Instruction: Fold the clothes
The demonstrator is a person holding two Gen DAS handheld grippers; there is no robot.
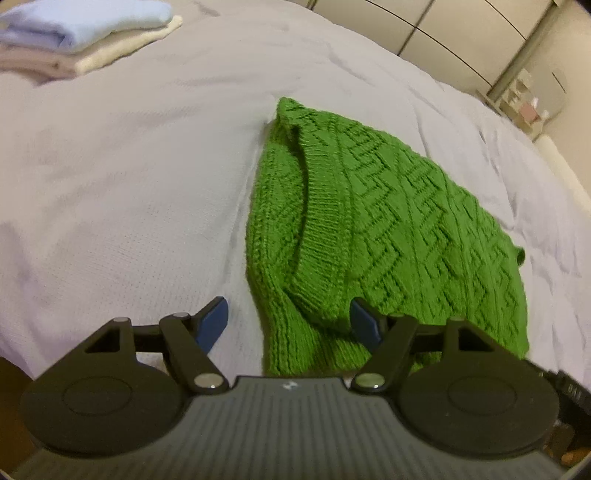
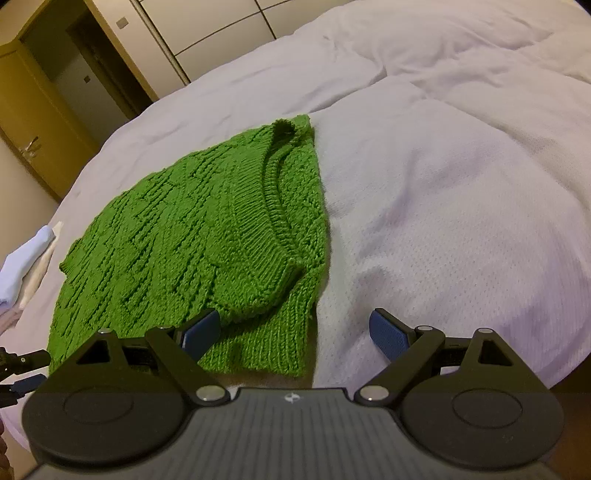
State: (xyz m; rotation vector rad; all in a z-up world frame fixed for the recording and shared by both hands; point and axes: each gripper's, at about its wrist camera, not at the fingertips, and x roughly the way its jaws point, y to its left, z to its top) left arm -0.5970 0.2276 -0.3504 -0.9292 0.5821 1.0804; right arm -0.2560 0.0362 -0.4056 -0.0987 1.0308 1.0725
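Observation:
A green cable-knit sweater (image 1: 388,221) (image 2: 192,236) lies flat on the white bed cover (image 1: 129,184) (image 2: 443,206), its ribbed neckline facing up near the edge closest to me. My left gripper (image 1: 290,325) hovers open over the sweater's near corner. Its left pad is above the bare cover and its right pad above the knit, and neither pad presses on it. My right gripper (image 2: 295,332) also stands open and wide over the sweater's other near corner, with its left pad over the knit and its right pad over the cover. Neither gripper holds anything.
A stack of folded clothes (image 1: 74,33) (image 2: 22,266), light blue on top of cream and pale pink, sits on the bed beyond the sweater. Wardrobe doors (image 1: 424,26) and a wooden door (image 2: 33,122) stand past the bed. The duvet bunches in folds (image 2: 461,55) at the far right.

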